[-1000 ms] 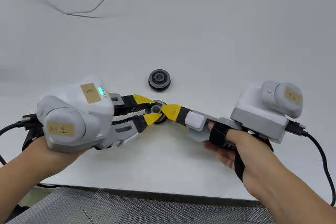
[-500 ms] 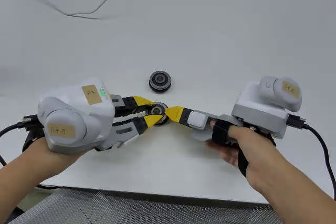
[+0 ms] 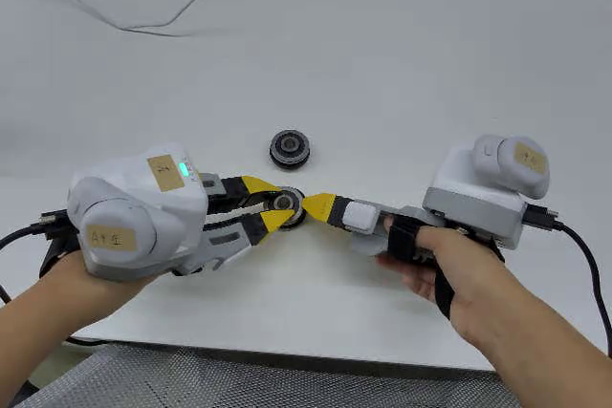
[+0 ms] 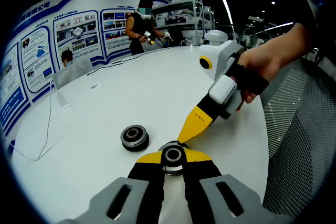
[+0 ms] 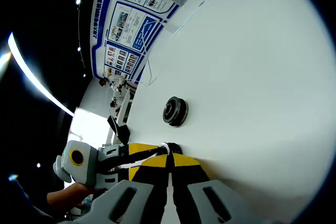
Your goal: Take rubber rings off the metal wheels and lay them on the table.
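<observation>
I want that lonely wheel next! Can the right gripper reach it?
Probably yes: the lone wheel lies on bare table just past the right gripper, nothing between, though its shut fingers must open.

A thin cable (image 3: 134, 25) lies well beyond the left gripper (image 3: 280, 204); farther off, posters (image 4: 79, 30), perhaps charts.

One black-ringed metal wheel (image 3: 290, 147) lies flat, farther off; the nearer wheel (image 3: 285, 203) sits pinched in the left gripper (image 3: 272, 204).

Smooth matt table (image 3: 449, 74), rubber-rimmed metal wheel (image 3: 290, 147)
</observation>
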